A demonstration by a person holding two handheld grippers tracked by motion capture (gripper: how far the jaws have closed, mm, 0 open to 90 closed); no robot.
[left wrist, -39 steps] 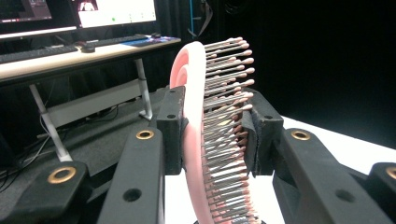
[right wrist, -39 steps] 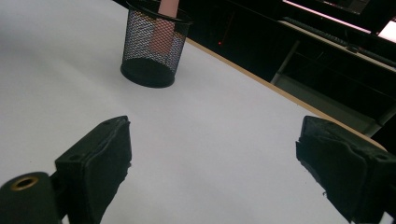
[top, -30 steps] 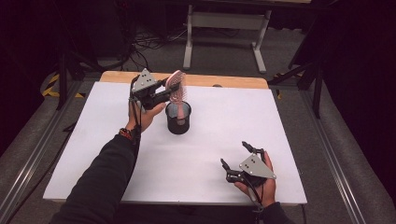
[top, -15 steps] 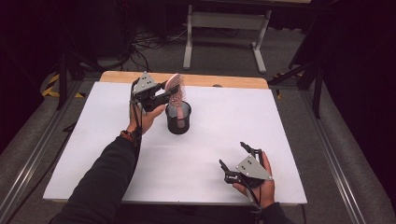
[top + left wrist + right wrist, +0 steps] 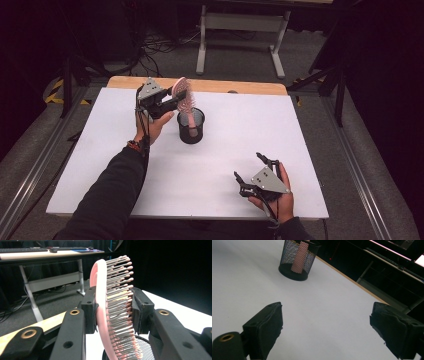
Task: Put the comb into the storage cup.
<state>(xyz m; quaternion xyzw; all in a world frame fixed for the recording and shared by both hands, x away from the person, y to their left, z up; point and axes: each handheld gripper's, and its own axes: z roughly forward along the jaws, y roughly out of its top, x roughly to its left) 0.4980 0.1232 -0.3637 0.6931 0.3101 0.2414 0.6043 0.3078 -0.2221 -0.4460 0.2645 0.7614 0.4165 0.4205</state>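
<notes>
A pink hairbrush stands with its handle down inside a black mesh cup at the back left of the white table. My left gripper reaches in level from the left and is shut on the brush head. In the left gripper view one pad presses the pink back and the other meets the bristle tips. The jaws have just been opening slightly, with the brush still between them. My right gripper rests open near the front right edge, nothing between its jaws. It faces the cup.
A white sheet covers the table, with a wooden strip along its back edge. Behind the table stands a grey desk frame on a dark floor with cables.
The brush head and my left gripper have shifted a little to the left over the cup. The right hand has stayed where it was.
</notes>
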